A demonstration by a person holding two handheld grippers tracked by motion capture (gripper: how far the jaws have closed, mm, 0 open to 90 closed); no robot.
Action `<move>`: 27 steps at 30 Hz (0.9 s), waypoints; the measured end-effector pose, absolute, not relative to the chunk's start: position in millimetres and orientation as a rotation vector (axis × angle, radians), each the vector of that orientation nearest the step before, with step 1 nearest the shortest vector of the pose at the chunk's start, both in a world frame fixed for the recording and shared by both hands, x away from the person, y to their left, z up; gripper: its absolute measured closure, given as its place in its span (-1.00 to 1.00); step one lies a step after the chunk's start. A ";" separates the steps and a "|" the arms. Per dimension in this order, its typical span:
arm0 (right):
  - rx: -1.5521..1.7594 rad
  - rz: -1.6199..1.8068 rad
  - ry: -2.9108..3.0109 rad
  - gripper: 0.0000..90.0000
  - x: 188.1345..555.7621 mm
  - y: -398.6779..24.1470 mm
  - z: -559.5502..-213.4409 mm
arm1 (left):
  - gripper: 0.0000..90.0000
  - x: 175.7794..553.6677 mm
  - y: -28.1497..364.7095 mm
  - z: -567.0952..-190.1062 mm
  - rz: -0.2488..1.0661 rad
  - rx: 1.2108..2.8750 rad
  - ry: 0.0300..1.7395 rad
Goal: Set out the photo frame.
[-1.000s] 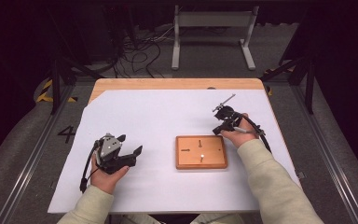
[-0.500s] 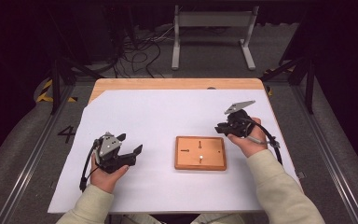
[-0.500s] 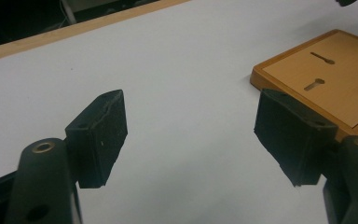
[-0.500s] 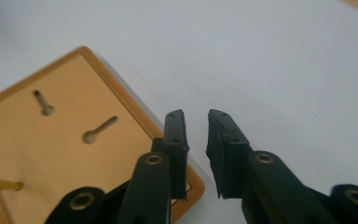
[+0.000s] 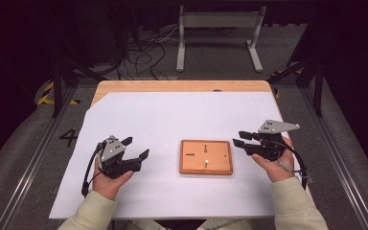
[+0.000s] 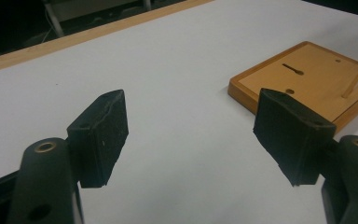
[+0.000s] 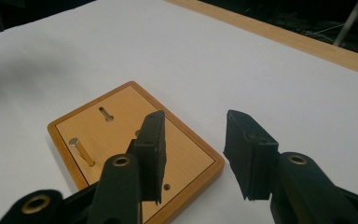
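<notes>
White-covered desk [image 5: 172, 115], pegged wooden board [image 5: 206, 157] set centrally between both hands for reach. Left tongs [image 5: 136, 148] wide, empty; right tongs [image 5: 239, 139] have just been opening, empty, aimed at the board.

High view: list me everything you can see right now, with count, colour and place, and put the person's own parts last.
Wooden peg board: one, orange-brown, lying flat on the sheet between the two grippers.
Pegs: two, brass-coloured, standing upright in the board.
Paper sheet: one, white, covering most of the table.
Table: one, light wood, its far edge bare beyond the sheet.
Metal stand: one, grey, on the floor behind the table.
Cables: several, dark, on the floor at far left.
Left gripper: one, black, jaws open, nothing between them.
Right gripper: one, black, jaws just been opening, nothing between them.
Forearms: two, cream sleeves, at the near edge.
</notes>
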State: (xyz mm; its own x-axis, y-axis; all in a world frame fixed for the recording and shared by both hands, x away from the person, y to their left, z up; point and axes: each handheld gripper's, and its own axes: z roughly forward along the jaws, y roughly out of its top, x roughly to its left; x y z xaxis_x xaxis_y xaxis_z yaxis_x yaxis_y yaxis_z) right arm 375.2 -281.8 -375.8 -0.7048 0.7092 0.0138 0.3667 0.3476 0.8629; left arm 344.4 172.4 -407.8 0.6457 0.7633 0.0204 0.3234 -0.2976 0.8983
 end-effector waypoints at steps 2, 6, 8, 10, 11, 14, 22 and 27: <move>0.958 1.300 2.252 0.27 373.7 -284.9 -377.5 | -0.42 345.5 169.5 -406.8 0.542 1.894 0.854; 0.998 1.302 2.218 0.22 370.0 -292.4 -379.2 | -0.46 346.8 160.4 -404.6 0.493 1.928 0.832; 1.006 1.311 2.196 0.22 369.2 -296.0 -379.4 | -0.47 347.1 155.0 -403.7 0.483 1.939 0.818; 1.019 1.318 2.190 0.21 369.7 -299.5 -380.1 | -0.47 348.6 151.1 -402.3 0.467 1.939 0.809; 1.023 1.318 2.184 0.22 369.4 -300.5 -380.6 | -0.47 349.6 148.5 -401.3 0.463 1.935 0.808; 1.033 1.323 2.176 0.21 368.7 -304.9 -382.7 | -0.48 353.0 139.3 -399.5 0.441 1.928 0.787; 1.056 1.343 2.138 0.22 361.6 -314.5 -384.0 | -0.47 361.8 108.0 -399.1 0.382 1.942 0.730; 1.068 1.344 2.119 0.22 356.9 -321.6 -385.7 | -0.48 368.7 85.5 -400.7 0.313 1.942 0.691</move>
State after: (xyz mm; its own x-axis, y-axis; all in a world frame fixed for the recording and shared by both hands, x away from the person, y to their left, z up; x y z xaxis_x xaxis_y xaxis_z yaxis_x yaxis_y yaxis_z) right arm 356.9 -321.6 -385.7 -0.6213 0.7816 0.0566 0.3843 0.2409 0.8912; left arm 368.7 85.5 -400.7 0.8023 0.5915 -0.0798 0.3297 -0.3277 0.8854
